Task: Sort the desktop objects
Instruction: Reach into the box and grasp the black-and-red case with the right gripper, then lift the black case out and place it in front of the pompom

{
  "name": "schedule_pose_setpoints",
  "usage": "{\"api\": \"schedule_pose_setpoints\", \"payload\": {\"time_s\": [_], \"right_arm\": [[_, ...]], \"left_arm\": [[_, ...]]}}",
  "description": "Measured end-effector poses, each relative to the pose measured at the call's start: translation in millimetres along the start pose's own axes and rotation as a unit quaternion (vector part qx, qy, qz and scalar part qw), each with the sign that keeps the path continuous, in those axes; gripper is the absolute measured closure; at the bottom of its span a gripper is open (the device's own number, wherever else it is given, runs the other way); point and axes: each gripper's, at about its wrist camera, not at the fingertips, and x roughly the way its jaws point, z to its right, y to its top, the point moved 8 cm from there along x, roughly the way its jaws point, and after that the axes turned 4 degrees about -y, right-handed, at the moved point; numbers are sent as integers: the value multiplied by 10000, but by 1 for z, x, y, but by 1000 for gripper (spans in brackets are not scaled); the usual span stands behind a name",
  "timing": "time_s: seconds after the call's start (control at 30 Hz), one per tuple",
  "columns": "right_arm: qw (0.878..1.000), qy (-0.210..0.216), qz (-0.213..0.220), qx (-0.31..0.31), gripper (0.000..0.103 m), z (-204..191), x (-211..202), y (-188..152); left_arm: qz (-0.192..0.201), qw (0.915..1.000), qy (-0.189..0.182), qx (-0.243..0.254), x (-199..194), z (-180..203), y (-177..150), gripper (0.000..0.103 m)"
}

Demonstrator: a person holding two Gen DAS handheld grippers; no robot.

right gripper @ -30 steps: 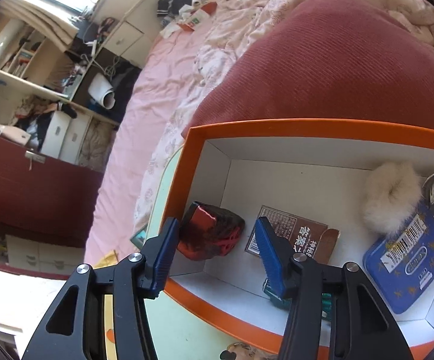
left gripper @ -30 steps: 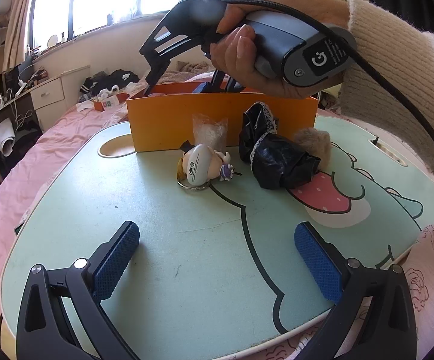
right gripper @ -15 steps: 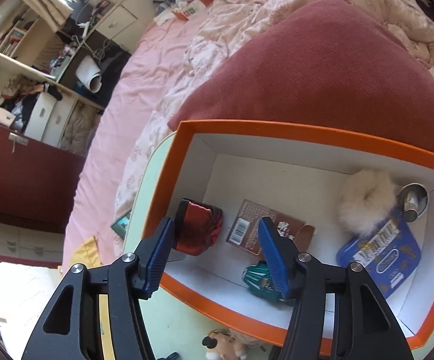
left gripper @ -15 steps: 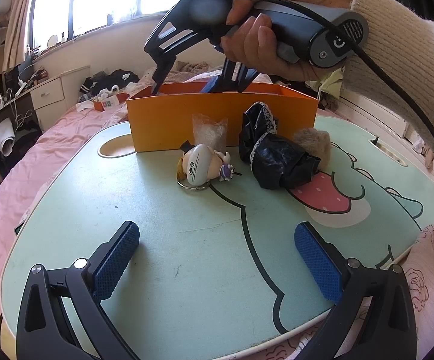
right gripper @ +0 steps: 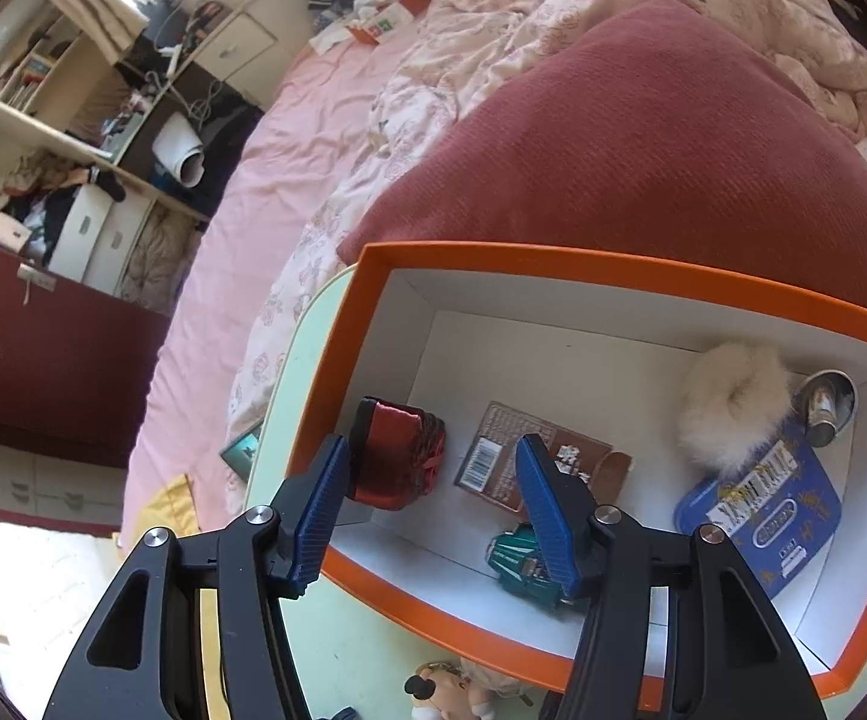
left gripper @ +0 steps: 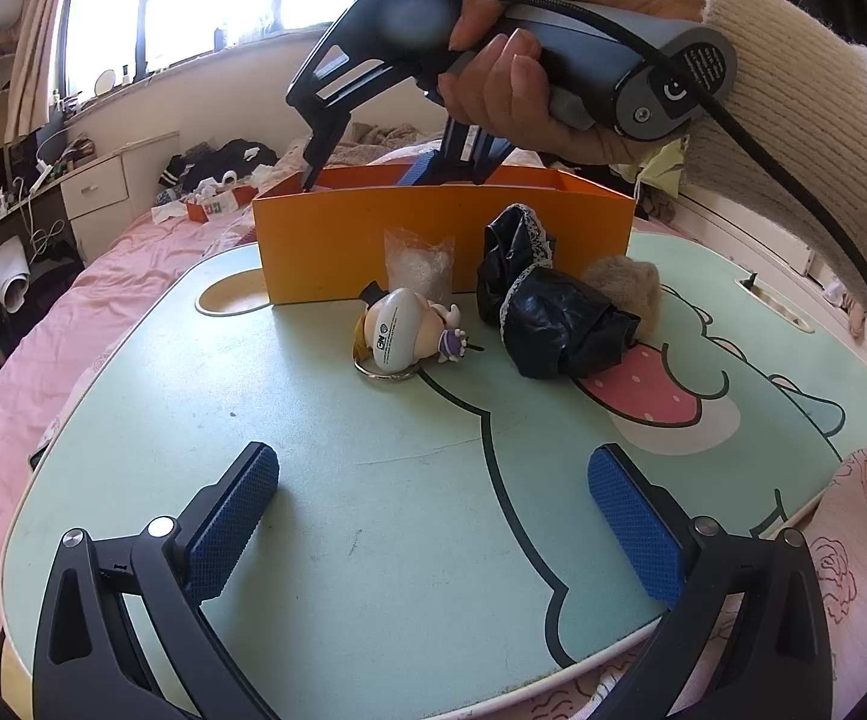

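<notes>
While the right gripper (right gripper: 427,498) hangs over the orange box (right gripper: 553,258), jaws apart and empty, the left gripper (left gripper: 433,516) hovers open above the table (left gripper: 373,540).
Red pouch (right gripper: 397,456) lies in the box (left corner); figurine (left gripper: 403,333) and black bag (left gripper: 553,318) sit before it.

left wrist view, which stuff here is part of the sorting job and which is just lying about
Part of the job:
- orange box
- figurine keychain
- black lace-trimmed bundle
- clear plastic packet
- tan fluffy ball
- right gripper, open above the box
- left gripper, open

Just lying about:
- clothes pile
- desk drawers
- pink bedsheet
</notes>
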Motion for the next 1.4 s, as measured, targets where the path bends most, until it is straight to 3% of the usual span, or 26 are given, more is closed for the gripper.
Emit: {"api": "schedule_pose_setpoints", "payload": {"time_s": [0.07, 0.2, 0.3, 0.4, 0.57, 0.73, 0.93, 1.03, 1.17, 1.33, 1.4], "right_arm": [[9999, 126, -35, 65, 49, 1, 0, 0], [9947, 896, -212, 446, 50, -6, 7, 1], [9979, 604, -150, 196, 50, -14, 14, 3], [9999, 15, -61, -156, 51, -20, 22, 6], [9976, -550, 63, -418, 74, -16, 31, 9], [9993, 353, -105, 79, 76, -14, 30, 4], [9898, 1182, 709, 360, 76, -8, -43, 5], [9863, 1382, 901, 71, 76, -6, -82, -17], [9850, 1338, 1083, -108, 76, 20, -114, -64], [9868, 1044, 1230, 152, 76, 80, -128, -126], [9886, 1008, 1080, 273, 76, 99, -118, -153]], "left_arm": [[-1, 10000, -1, 0, 1, 1, 0, 0], [1, 10000, -2, 1, 0, 0, 0, 0], [2, 10000, -3, 1, 0, 1, 0, 0], [5, 10000, -7, 1, 0, 1, 0, 0], [12, 10000, -11, -2, 2, 3, 2, 0], [23, 10000, -7, -6, 3, 5, 2, 0], [24, 10000, -9, -3, 3, 5, 2, 0], [24, 10000, -9, -4, 3, 5, 2, 0], [23, 10000, -9, -2, 3, 5, 2, 0], [23, 10000, -8, -1, 3, 5, 2, 0], [15, 10000, -4, 0, 3, 5, 2, 0]]}}
